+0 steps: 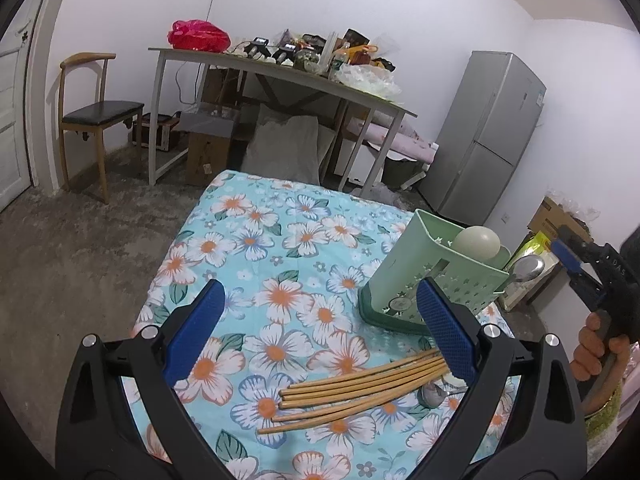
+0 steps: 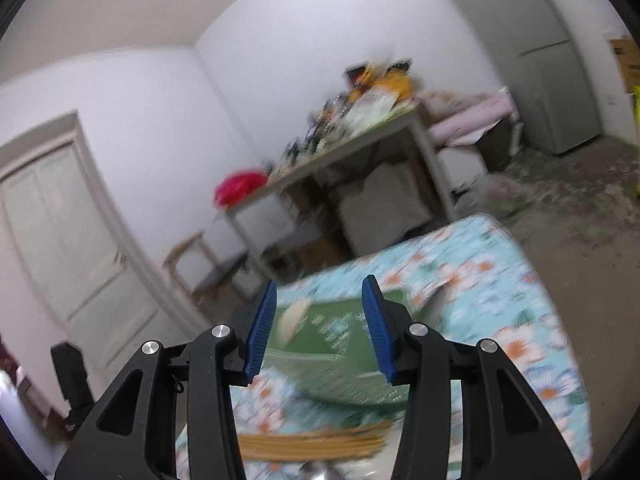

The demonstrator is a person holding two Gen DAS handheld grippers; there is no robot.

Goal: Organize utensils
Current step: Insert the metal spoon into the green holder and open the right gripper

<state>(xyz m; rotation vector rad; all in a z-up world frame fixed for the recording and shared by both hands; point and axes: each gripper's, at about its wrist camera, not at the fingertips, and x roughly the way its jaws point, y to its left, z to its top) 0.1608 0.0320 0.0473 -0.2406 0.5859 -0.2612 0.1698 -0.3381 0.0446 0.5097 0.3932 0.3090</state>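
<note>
A pale green plastic utensil caddy point(image 1: 436, 268), its walls pierced with small star cutouts, stood in a darker green drip tray point(image 1: 380, 316) near the right edge of the flower-printed cloth point(image 1: 256, 248) that covered the bed-like surface. A smooth, cream, rounded ladle bowl point(image 1: 478, 243) rose from one compartment, and a shiny metal spoon bowl point(image 1: 529, 269) showed just past the caddy's far rim. Near the front edge lay a loose fan of slim bamboo chopsticks point(image 1: 356, 390), their right ends hidden behind the left gripper's finger; beside them a steel spoon point(image 1: 434, 394) was half covered. The left gripper point(image 1: 320, 320) hung wide apart over the cloth, gripping nothing. The right gripper point(image 2: 320, 328), held in a hand point(image 1: 600, 348) at the right, stood parted about halfway with nothing pressed between its ribbed blue pads point(image 2: 262, 332). Its view was smeared by motion, so the caddy point(image 2: 332, 356) and chopsticks point(image 2: 312, 444) appeared only as blurred shapes.
</note>
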